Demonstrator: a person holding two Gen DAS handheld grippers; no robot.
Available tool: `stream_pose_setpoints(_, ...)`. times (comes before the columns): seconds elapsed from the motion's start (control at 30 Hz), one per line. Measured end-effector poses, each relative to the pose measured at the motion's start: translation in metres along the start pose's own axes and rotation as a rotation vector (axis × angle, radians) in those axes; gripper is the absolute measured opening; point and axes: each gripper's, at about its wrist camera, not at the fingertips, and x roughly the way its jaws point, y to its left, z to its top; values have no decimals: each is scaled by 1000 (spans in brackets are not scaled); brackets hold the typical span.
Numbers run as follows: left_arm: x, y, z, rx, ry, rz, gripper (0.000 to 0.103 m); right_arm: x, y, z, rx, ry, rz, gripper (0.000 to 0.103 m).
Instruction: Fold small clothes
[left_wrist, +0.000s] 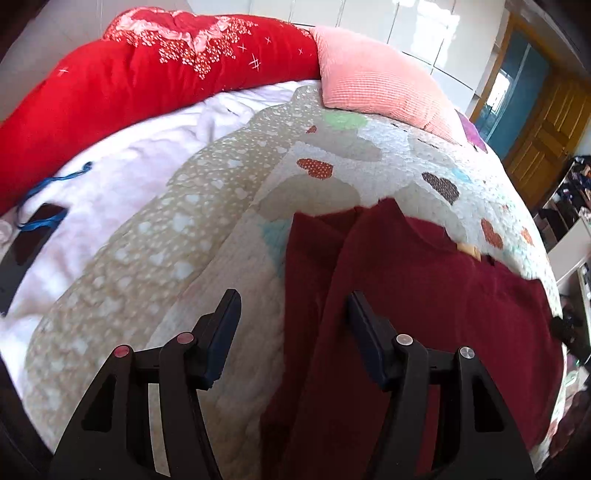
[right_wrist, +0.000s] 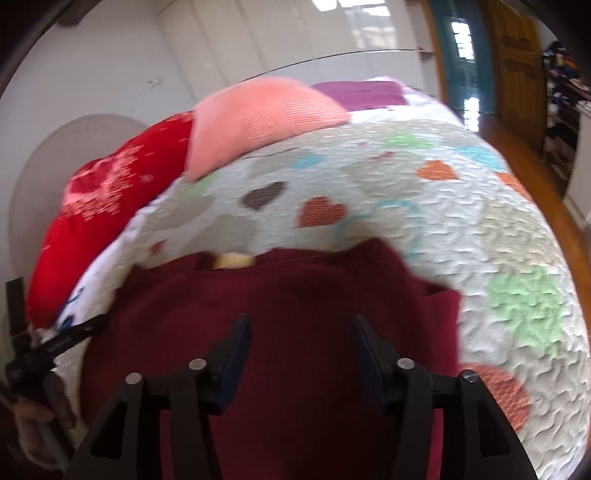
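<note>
A dark red knit garment (left_wrist: 424, 295) lies spread on the heart-patterned quilt (left_wrist: 229, 206), with a sleeve folded along its left edge. A small tan label shows at its neckline. My left gripper (left_wrist: 291, 310) is open and empty, hovering over the garment's left edge. In the right wrist view the same garment (right_wrist: 295, 295) fills the lower middle. My right gripper (right_wrist: 301, 336) is open and empty above its middle. The left gripper (right_wrist: 62, 343) shows at the left edge of that view.
A red comforter (left_wrist: 110, 96) and a pink pillow (left_wrist: 380, 85) lie at the far side of the bed. A dark phone with a blue cord (left_wrist: 29, 243) rests on the white sheet at left. Wooden doors (left_wrist: 543, 136) and shelves stand to the right.
</note>
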Motion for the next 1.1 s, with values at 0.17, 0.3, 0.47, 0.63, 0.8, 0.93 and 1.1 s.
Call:
stream_pose_setpoints(0.17, -20, 1, -19, 38, -32, 39, 60, 2, 45, -3, -55, 26, 94, 54)
stream_pose_setpoints(0.3, -30, 5, -27, 56, -49, 50, 60, 9, 86, -1, -115, 38, 136, 54)
stream_pose_setpoints(0.47, -37, 17, -34, 43, -65, 49, 60, 26, 132, 4, -179, 66, 189, 54)
stream_pose_setpoints(0.63, -32, 33, -41, 18, -41, 57, 61, 51, 176, 10, -235, 104, 223, 54)
stream_pose_setpoints(0.8, -27, 52, -51, -61, 8, -42, 61, 92, 207, 14, -273, 169, 198, 54)
stream_pose_setpoints(0.93, -23, 57, -57, -89, 45, -130, 61, 124, 211, 21, -248, 220, 183, 54)
stream_pose_setpoints(1.1, -23, 54, -59, -85, 35, -160, 66, 150, 215, 23, -273, 245, 172, 8)
